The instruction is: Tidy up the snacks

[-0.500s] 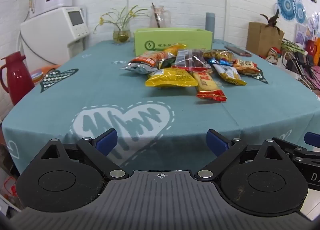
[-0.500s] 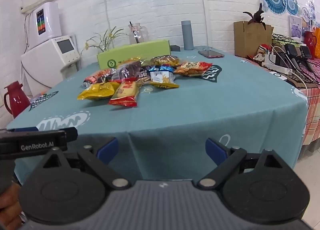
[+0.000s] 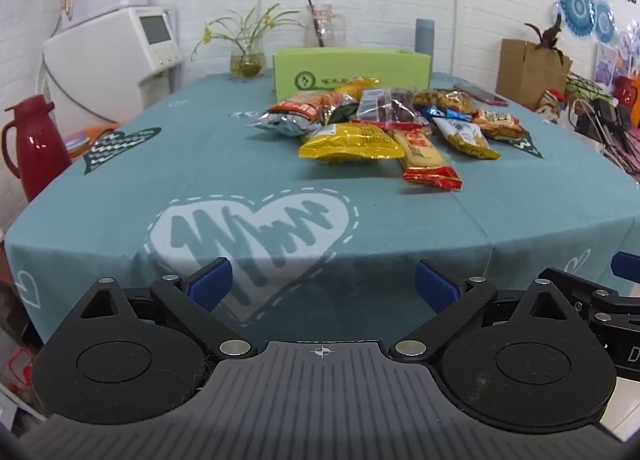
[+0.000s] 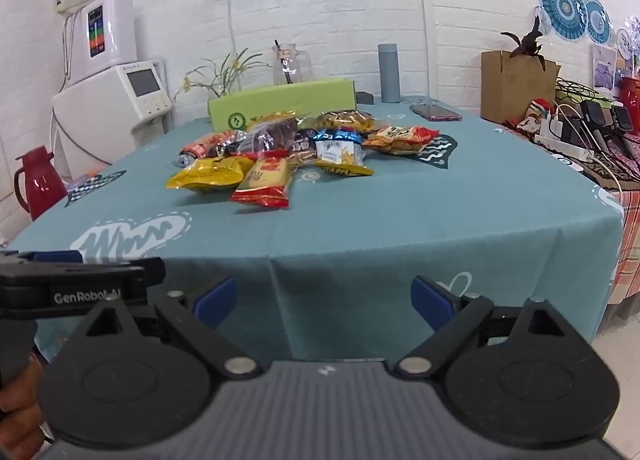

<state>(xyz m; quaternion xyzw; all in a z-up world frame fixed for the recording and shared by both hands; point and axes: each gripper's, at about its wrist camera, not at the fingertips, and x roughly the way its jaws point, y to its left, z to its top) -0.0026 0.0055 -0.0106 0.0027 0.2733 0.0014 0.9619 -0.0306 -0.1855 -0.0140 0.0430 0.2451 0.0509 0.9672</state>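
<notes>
Approach step, nothing grasped. Left tool (image 3: 322, 284) and right tool (image 4: 323, 300) both spread, empty, short of desk (image 3: 200, 164) edge. Snack pile (image 3: 384, 124) mid-desk before green box (image 3: 352, 68). Next: reach nearest packet.

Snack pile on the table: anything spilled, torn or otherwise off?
Nothing torn or spilled that I can see. The snack packets lie in a loose overlapping heap in front of the green box, not sorted into it. The red-ended cracker packet sticks out toward the near edge. Both grippers are open and clear of the tablecloth.
</notes>
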